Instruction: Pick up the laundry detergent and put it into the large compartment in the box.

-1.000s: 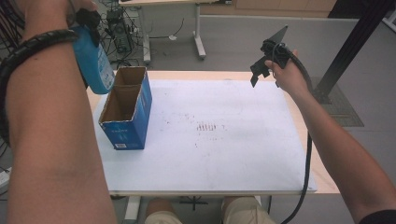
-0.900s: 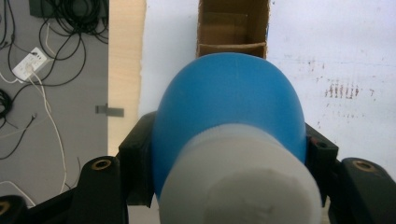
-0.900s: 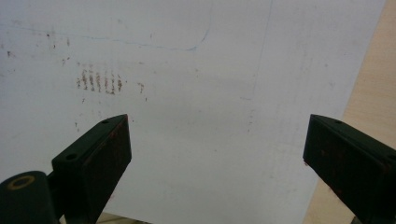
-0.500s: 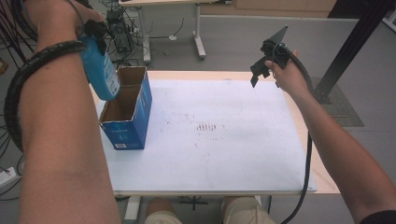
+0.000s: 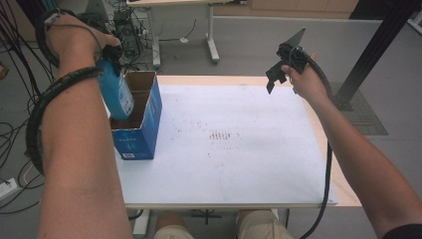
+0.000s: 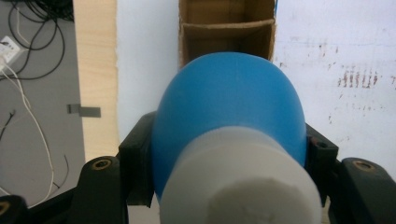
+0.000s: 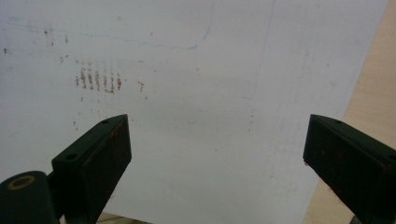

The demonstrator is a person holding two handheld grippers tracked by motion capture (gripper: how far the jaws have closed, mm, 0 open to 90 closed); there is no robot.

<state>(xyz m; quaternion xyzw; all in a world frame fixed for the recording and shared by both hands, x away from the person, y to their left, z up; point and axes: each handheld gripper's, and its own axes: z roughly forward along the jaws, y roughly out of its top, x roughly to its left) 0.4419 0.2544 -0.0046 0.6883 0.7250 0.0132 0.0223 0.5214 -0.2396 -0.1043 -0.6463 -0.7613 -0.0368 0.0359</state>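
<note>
My left tool (image 5: 113, 57) is clamped on a blue plastic bottle with a white cap (image 5: 115, 92), its two black jaws pressing the bottle's shoulders from either side, as the left gripper view makes plain with the cap (image 6: 240, 179) nearest the camera and the blue body (image 6: 229, 100) beyond it. In the high view I hold the bottle tilted, its lower end hanging inside the open top of a blue cardboard box with a brown inside (image 5: 142, 117). That box stands upright near the left edge of the worktop (image 5: 239, 164), which is covered by a white sheet marked with small reddish-brown smudges (image 5: 221, 135) around the middle. Looking along the left tool, the box (image 6: 226, 30) lies straight ahead, and a cardboard divider (image 6: 226, 25) crosses its opening.

My right tool (image 5: 278, 74) hangs in the air above the far right part of the worktop, well apart from the box. Its jaws stand wide apart with nothing between them; past them I see the white sheet (image 7: 210, 116) and the same smudges (image 7: 98, 79).
</note>
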